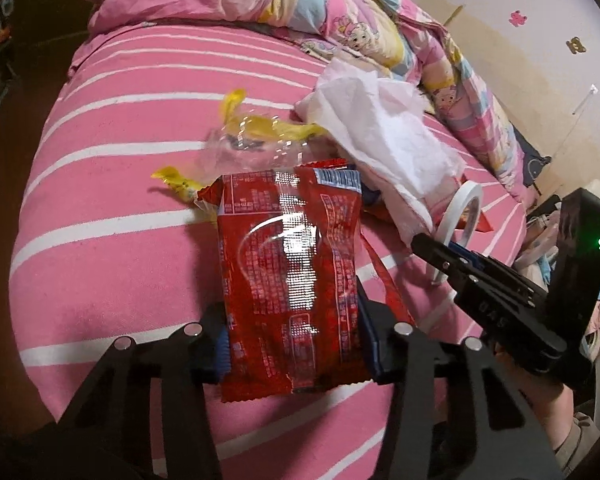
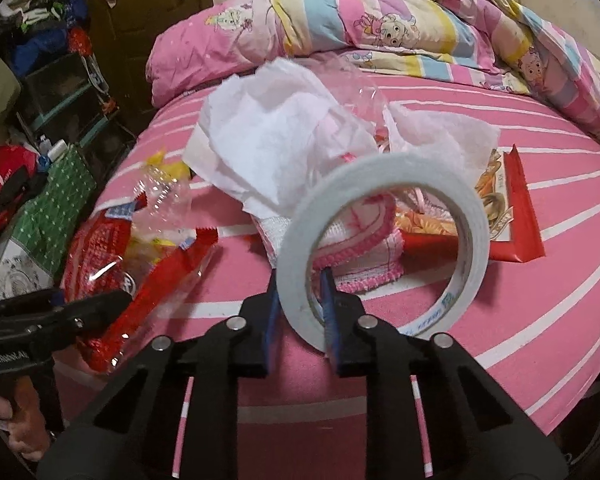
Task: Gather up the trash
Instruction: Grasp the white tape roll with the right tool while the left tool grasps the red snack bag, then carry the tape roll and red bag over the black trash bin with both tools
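My left claw (image 1: 296, 340) is clenched on a red wrapper (image 1: 290, 276), its blue pads pressing the two long edges near the lower end. The wrapper's long axis runs from 6 o'clock to 12 o'clock in the left wrist view, its printed face toward the camera and its upper end reaching a clear plastic wrapper with yellow ends (image 1: 244, 136) that lies on the bed (image 1: 112, 208).

My right claw (image 2: 300, 316) is closed down to a narrow gap on a roll of white tape (image 2: 384, 240): one blue finger sits outside the ring wall, the other inside the hole. The roll stands nearly on edge, its open centre facing the right wrist camera and tilted toward 1 o'clock. In the left wrist view the same roll (image 1: 460, 220) shows at 3 o'clock, held at the tip of the right claw (image 1: 440, 254).

Behind the roll, at 12 o'clock in the right wrist view, lies crumpled white tissue (image 2: 268, 136); beneath it lies a pink-edged cloth (image 2: 364, 256), and at 2 o'clock a flat red packet (image 2: 516, 216). The pink striped bed (image 2: 540, 304) carries all of these. A folded cartoon quilt (image 2: 400, 20) lies along the far edge.
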